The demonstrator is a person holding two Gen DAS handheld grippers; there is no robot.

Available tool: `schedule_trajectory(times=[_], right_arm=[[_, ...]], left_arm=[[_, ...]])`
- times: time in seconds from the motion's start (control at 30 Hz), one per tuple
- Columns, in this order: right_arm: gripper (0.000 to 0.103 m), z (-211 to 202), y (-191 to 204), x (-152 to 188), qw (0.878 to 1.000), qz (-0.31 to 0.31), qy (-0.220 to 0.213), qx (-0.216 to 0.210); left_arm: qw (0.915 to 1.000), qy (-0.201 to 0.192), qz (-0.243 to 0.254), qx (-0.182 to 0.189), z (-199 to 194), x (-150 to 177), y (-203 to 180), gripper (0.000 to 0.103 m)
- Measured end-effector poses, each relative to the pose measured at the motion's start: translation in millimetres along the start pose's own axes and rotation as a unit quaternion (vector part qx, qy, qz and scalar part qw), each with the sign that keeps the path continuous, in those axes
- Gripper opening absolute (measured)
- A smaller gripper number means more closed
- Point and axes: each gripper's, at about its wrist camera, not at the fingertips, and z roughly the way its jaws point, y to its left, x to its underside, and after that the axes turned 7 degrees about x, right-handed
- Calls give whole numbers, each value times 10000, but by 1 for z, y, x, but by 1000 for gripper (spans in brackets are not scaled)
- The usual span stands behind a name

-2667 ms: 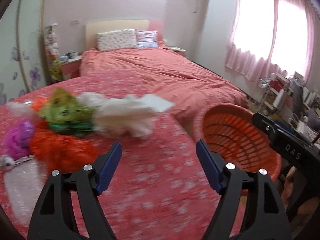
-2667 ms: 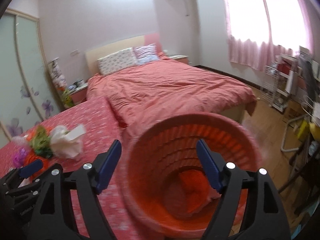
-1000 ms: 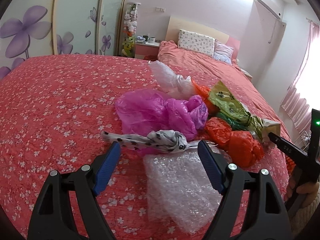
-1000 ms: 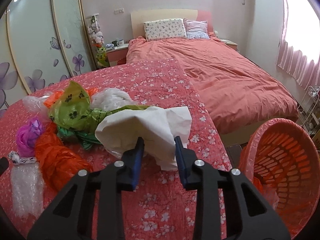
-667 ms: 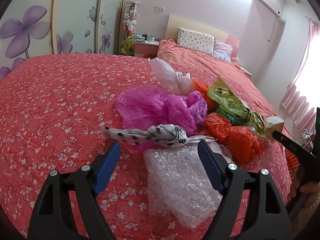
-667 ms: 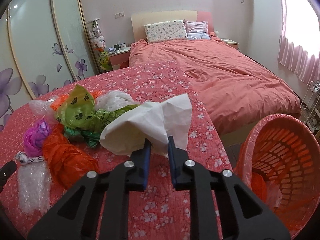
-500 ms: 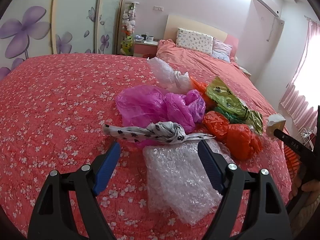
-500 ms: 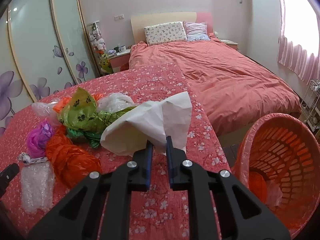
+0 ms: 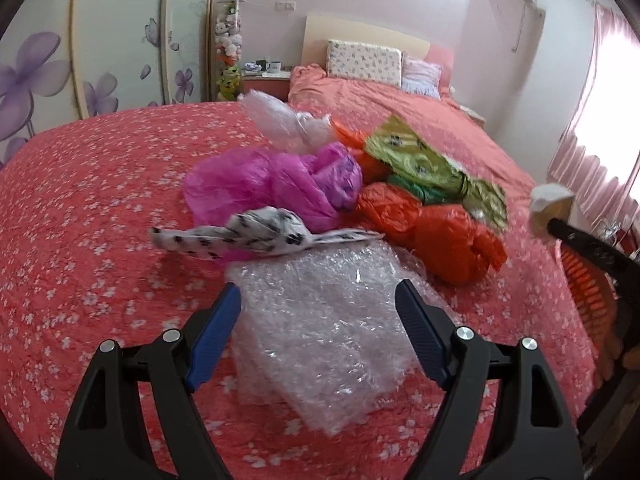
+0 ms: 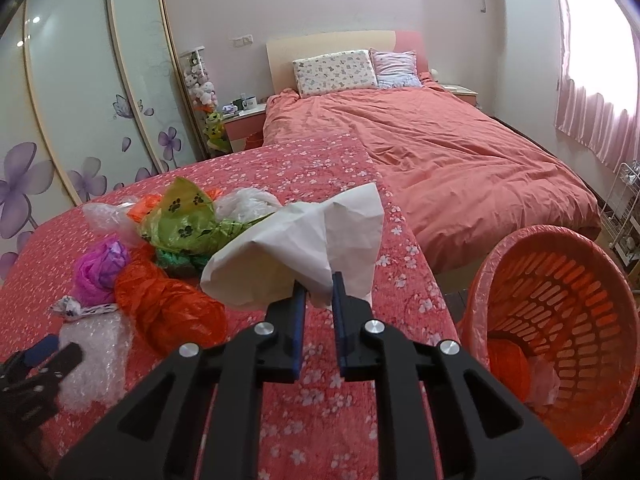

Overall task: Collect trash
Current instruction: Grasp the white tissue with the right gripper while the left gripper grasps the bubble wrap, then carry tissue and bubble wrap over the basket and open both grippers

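Observation:
My right gripper (image 10: 317, 293) is shut on a crumpled white paper (image 10: 296, 248) and holds it above the red flowered cover. An orange slotted basket (image 10: 560, 312) stands at the right with trash in it. My left gripper (image 9: 318, 304) is open over a sheet of bubble wrap (image 9: 328, 320). Beyond it lie a spotted white strip (image 9: 256, 236), a pink bag (image 9: 272, 184), an orange bag (image 9: 436, 228), a green bag (image 9: 424, 160) and a clear bag (image 9: 280, 120). The right gripper's tip with the paper (image 9: 550, 204) shows at the left wrist view's right edge.
A made bed (image 10: 440, 152) with pillows lies behind. A wardrobe with purple flowers (image 10: 80, 112) fills the left wall. A nightstand (image 10: 244, 120) and a toy shelf stand by the bed. A wire rack (image 10: 624, 216) is beside the pink curtains.
My right gripper closed on the white paper and lifted it off the pile. My left gripper swung from the basket side to the bubble wrap and moved a little closer to it.

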Motion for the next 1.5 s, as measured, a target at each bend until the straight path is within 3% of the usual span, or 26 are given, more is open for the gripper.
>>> schedule_trajectory(times=[0.13,0.33,0.43,0.5,0.6,0.7,1.5], right_arm=[[14,-7,0,2,10000,2,-33,-26],[13,-8,-3,5,10000,47,14,-54],[14,-8,-4,8,9999,81,43,-57],[14,-10,-5,11,9999,101,59,-57],[14,-14,-8,14,9999,128,67,-51],[14,-19,-12,15,9998,170,59,-45],[14,-97,-47,20,9979,444,-461,-78]], left_arm=[[9998,105,62,-179,12,-1,-5,79],[9991,406,-46,-119,26,-3,-2,78],[9991,414,-118,35,25,-2,1,67],[9992,376,-103,134,22,-1,1,51],[9991,349,-76,236,19,1,-2,35],[9987,328,-97,378,13,3,-3,25],[9949,-577,178,813,-67,-27,-56,21]])
